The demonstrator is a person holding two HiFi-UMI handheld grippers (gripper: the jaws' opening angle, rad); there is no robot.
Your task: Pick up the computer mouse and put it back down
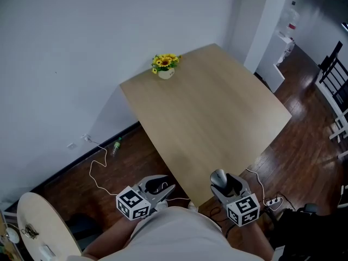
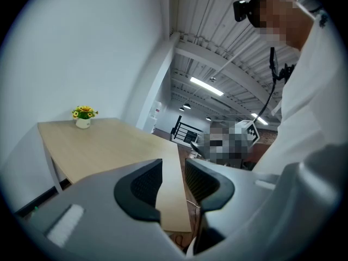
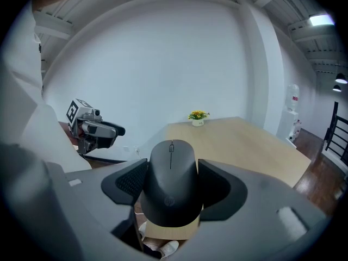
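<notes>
Right gripper view, right hand-held gripper (image 3: pixel 173 174) pinching computer mouse (image 3: pixel 169 197), wheel end forward

Tabletop (image 1: pixel 217 113) open throughout; flower pot (image 1: pixel 165 69) stands at its far corner.

Head view: high up, steeply down over table (image 1: pixel 217 118). Both gripper views: low, close behind own jaws, facing across table (flowers (image 1: pixel 165 63) shared by all 3).

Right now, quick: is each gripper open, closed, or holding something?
Left gripper: open, nothing between its jaws.
Right gripper: closed on the mouse.
</notes>
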